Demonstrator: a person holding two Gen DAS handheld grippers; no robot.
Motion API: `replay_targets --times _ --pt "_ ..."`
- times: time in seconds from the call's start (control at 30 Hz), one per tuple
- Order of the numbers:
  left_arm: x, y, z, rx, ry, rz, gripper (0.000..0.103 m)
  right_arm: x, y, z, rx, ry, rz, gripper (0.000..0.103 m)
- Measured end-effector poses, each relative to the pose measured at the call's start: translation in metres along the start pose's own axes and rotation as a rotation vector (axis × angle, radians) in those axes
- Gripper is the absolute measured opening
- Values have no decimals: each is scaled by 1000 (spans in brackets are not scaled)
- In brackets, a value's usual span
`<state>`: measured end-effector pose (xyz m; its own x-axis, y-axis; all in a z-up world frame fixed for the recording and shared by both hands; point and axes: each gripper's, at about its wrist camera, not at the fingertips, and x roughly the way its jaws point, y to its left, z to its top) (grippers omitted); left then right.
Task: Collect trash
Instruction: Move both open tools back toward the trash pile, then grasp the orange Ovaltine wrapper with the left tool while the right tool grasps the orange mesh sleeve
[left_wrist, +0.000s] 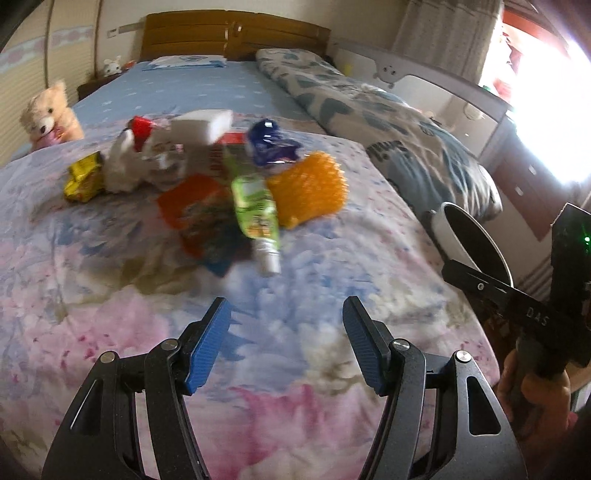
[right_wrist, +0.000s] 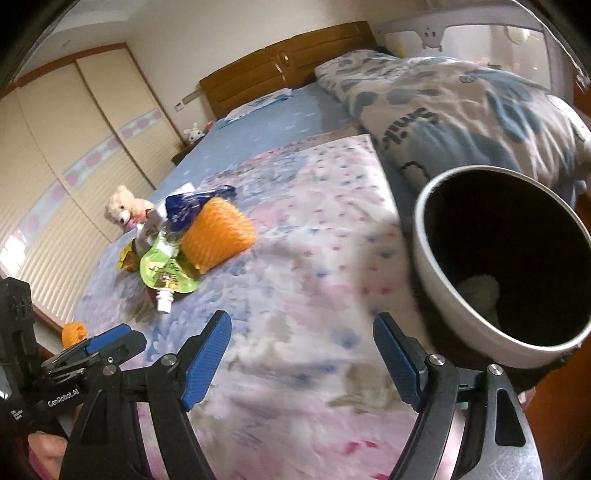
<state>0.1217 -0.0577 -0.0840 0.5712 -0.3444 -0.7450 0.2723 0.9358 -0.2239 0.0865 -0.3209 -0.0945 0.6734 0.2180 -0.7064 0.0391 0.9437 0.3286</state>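
**Reaching for the litter pile**

Both our tongs are empty — the left gripper (left_wrist: 286, 314) spread wide, the right gripper (right_wrist: 301, 330) wider. The trash pile (left_wrist: 221, 173) lies ahead on the quilt (left_wrist: 110, 295), the bin (right_wrist: 498, 266) just beside the bed. We should take the near green pouch (left_wrist: 255, 206) first — pinch its flat body squarely.

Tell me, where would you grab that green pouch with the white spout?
Probably across the flat body of the green pouch, just above its white spout. It lies flat on the quilt with the spout pointing toward the left hand-held gripper, whose open jaws would come from this near side.
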Motion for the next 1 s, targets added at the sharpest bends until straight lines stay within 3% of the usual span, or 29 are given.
replay_targets --times 0.27,0.67,1.0 --pt "-2 33 4 -67 0 19 64 16 25 8 -27 -7 10 81" --pt "14 60 21 -63 12 86 64 45 47 25 -31 -5 37 81" --pt "38 80 42 -66 54 56 64 79 50 52 30 9 110 79"
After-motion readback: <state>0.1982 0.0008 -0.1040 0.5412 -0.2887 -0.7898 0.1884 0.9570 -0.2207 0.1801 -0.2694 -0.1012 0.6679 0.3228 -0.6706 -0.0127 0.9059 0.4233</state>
